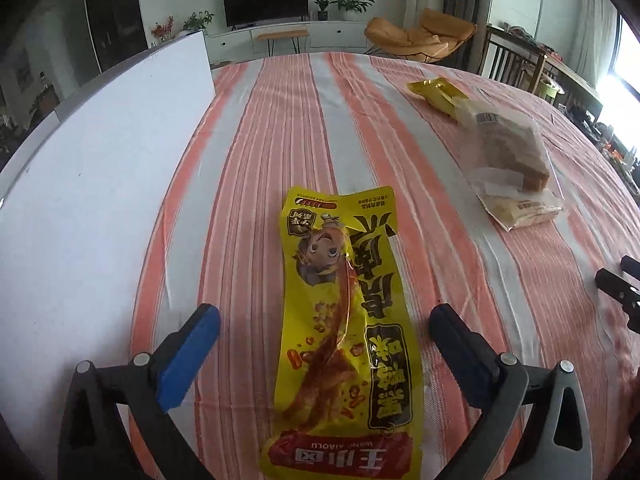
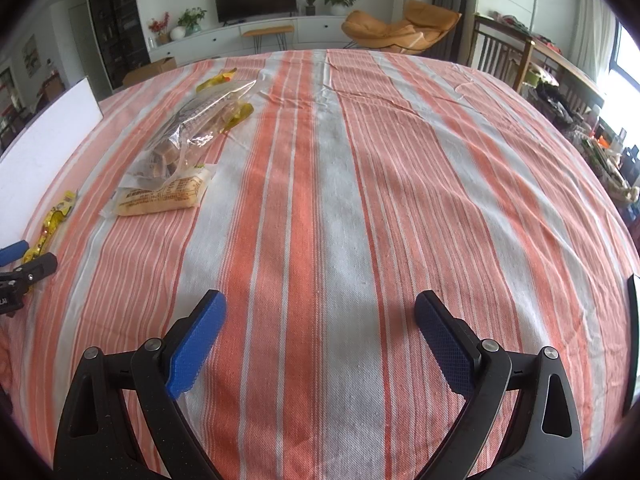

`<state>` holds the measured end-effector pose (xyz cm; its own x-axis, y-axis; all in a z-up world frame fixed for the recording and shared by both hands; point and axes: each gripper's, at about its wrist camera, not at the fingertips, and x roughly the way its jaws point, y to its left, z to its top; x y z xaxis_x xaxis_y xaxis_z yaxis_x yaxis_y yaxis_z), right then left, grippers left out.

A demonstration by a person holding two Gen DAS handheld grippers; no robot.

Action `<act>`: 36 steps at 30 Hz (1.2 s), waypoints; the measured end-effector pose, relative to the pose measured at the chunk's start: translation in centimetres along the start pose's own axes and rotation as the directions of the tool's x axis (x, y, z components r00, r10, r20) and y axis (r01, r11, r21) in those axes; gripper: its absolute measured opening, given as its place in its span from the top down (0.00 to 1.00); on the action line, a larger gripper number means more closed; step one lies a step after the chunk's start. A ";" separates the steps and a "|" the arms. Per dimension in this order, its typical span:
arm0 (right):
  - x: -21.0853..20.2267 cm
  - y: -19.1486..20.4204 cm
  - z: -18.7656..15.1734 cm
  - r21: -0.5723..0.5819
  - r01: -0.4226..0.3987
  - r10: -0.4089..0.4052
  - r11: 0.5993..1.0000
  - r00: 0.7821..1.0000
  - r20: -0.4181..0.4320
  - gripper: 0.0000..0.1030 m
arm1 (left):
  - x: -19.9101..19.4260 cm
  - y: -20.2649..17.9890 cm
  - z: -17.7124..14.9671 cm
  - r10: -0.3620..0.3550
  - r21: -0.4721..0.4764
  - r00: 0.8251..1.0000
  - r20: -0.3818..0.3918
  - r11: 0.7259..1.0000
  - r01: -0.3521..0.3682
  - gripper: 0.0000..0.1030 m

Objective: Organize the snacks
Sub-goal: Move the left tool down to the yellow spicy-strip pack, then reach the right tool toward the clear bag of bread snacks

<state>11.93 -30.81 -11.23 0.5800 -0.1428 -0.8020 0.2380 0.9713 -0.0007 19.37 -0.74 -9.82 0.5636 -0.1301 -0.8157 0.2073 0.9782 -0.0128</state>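
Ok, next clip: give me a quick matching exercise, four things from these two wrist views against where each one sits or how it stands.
Things:
1. long yellow snack packet with cartoon figure
2. clear plastic bag of brown cakes
3. white flat board
4. right claw

Places or states:
A. open over bare striped tablecloth
B. lying between the open left claw's blue pads
C. along the cloth's left edge
D. partly over a small yellow wrapper

Pairs: 1-B, 2-D, 3-C, 4-A
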 end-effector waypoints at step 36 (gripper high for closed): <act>0.9 0.2 1.8 -0.036 -0.022 0.020 0.999 0.997 -0.069 0.06 | -0.1 0.0 -0.2 0.000 -0.001 1.000 0.001 1.000 0.000 0.00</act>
<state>13.86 -31.08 -10.87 0.5291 -0.1099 -0.8414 0.1968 0.9804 -0.0044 19.18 -0.72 -9.88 0.5646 -0.1308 -0.8149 0.2067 0.9783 -0.0139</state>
